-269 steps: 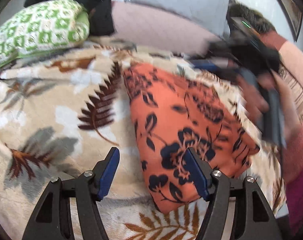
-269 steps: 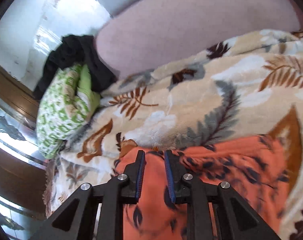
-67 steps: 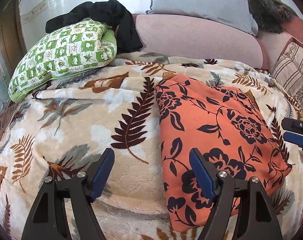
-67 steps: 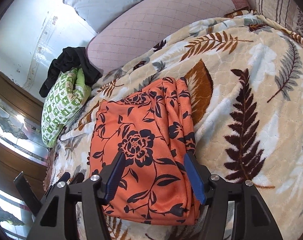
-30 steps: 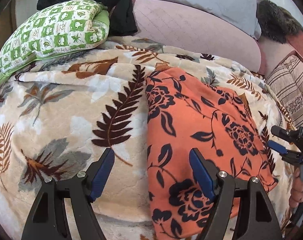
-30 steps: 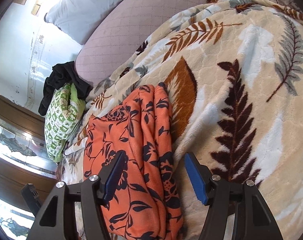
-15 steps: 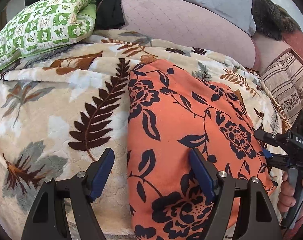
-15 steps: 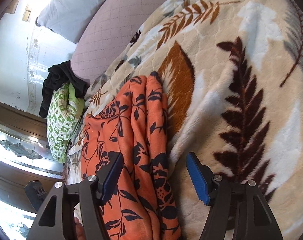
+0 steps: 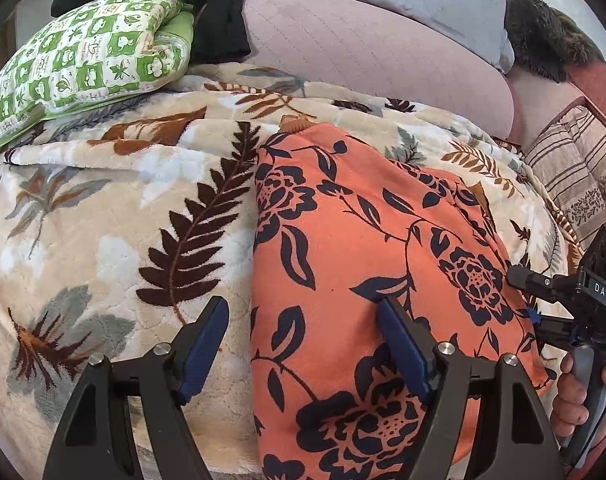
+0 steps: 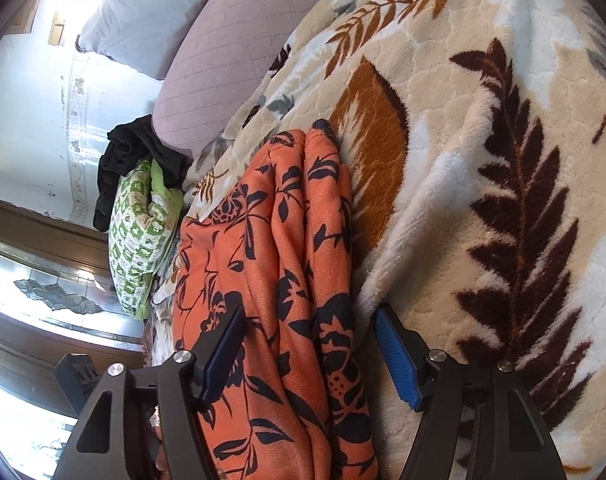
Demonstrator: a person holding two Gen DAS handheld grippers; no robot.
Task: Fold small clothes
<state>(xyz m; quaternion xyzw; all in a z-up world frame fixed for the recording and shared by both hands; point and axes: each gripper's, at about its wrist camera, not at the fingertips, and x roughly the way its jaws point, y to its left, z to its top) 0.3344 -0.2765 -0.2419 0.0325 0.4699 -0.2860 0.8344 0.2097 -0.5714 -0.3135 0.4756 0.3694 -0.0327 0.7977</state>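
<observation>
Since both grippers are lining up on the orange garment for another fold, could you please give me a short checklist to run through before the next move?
1. Left gripper jaws open, nothing pinched: ok.
2. Right gripper jaws open, nothing pinched: ok.
3. Left jaws straddle the left edge of the orange floral garment, one finger over the garment, the other over the leaf-print blanket: ok.
4. Right jaws straddle the garment's stacked right edge: ok.
5. Garment lies flat, partly folded: ok, though its layers are bunched along the right edge.
6. Fingertips down at the fabric: cannot tell.
7. Green checked pillow and black cloth lie apart from the garment: ok.
</observation>
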